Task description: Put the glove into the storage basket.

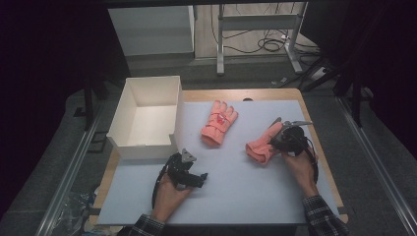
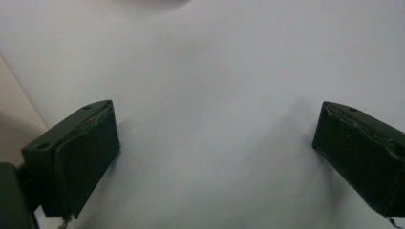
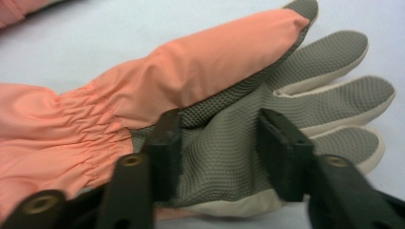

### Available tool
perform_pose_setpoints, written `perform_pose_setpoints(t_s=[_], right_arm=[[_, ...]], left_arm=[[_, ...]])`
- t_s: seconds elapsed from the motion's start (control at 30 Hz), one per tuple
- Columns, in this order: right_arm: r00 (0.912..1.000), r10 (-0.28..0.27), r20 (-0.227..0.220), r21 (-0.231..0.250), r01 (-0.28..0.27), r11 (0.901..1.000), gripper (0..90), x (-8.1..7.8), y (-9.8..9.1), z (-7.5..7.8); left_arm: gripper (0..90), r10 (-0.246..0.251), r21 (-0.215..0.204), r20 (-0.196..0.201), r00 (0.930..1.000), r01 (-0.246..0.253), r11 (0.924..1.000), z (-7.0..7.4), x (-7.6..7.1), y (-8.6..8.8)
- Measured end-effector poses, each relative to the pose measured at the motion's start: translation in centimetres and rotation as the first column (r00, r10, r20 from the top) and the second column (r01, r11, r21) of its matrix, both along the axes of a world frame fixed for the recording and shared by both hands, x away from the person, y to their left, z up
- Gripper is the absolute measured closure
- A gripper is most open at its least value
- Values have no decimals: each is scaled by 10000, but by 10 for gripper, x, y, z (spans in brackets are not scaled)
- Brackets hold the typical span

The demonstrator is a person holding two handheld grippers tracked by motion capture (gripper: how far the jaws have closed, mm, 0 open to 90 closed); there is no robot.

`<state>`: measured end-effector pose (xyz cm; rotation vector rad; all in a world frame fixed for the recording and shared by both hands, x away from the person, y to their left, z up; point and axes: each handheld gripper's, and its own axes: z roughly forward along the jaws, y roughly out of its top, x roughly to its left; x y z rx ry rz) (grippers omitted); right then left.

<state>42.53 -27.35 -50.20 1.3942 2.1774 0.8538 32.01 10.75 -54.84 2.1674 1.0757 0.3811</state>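
Glove [image 3: 224, 143] palm-up between right hand-held gripper [image 3: 219, 152] jaws, half-closed, not yet clamped

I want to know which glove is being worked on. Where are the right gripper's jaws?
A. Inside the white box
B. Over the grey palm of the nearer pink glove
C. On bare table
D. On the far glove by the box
B: the right gripper has its jaws either side of the grey textured palm of the nearer pink glove, away from the white box.
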Motion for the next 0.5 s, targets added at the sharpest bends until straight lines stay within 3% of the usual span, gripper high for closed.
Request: perform_pose_setpoints(t_s=[0.23,0.37,0.5], right_arm=[[10000,-74,-54,121,74,9999,821,-1,1,-3],[9999,-54,117,55,53,10000,859,-2,2,-3],[10000,-29,54,650,25,9979,871,-3,-4,0]], left_arm=[[17,-2,1,-2,10000,2,10000,0,0,0],[17,-1,-1,-2,10000,1,10000,0,0,0],[17,1,-3,-3,10000,-1,10000,0,0,0]])
